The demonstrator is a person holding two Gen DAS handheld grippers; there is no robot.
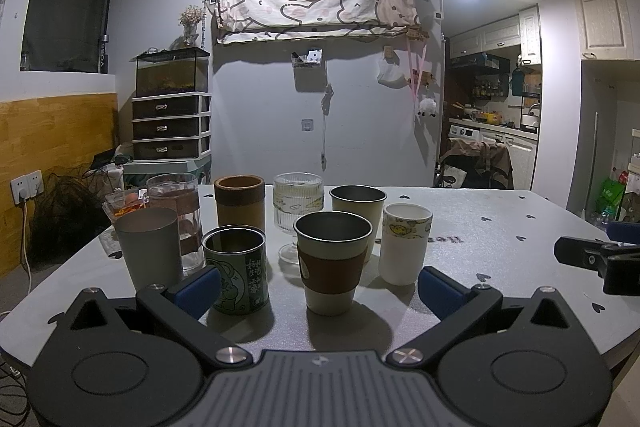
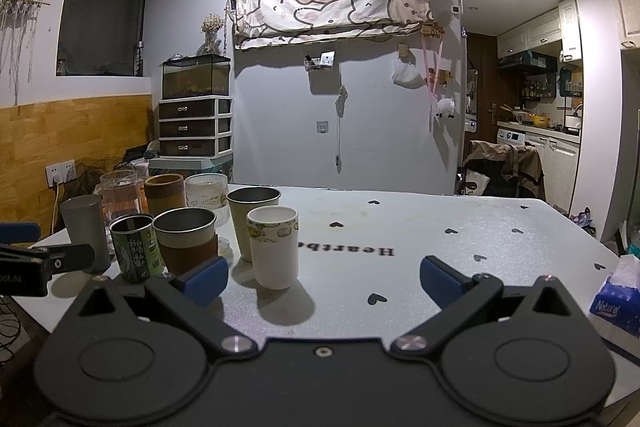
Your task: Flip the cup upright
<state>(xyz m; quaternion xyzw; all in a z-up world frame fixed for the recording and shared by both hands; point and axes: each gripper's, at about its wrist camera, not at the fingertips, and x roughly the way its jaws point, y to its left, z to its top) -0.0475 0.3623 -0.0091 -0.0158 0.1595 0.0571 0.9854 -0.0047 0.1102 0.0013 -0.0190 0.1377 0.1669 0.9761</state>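
Observation:
Several cups stand upright in a cluster on the grey table (image 1: pixel 500 227). In the left wrist view the nearest are a cream cup with a brown sleeve (image 1: pixel 333 261), a green printed tin (image 1: pixel 236 269), a white paper cup (image 1: pixel 405 243) and a grey tumbler (image 1: pixel 149 253). My left gripper (image 1: pixel 318 291) is open and empty, its blue pads either side of the brown-sleeved cup, just short of it. My right gripper (image 2: pixel 323 279) is open and empty; the white paper cup (image 2: pixel 274 247) stands just ahead of it, left of centre. The brown-sleeved cup (image 2: pixel 186 241) also shows there.
Behind stand a brown cup (image 1: pixel 240 203), a ribbed glass (image 1: pixel 298 211), a metal-lined cup (image 1: pixel 357 213) and a clear glass mug (image 1: pixel 176 215). A blue tissue pack (image 2: pixel 618 303) lies at the table's right edge. The other gripper (image 1: pixel 600 259) shows at right.

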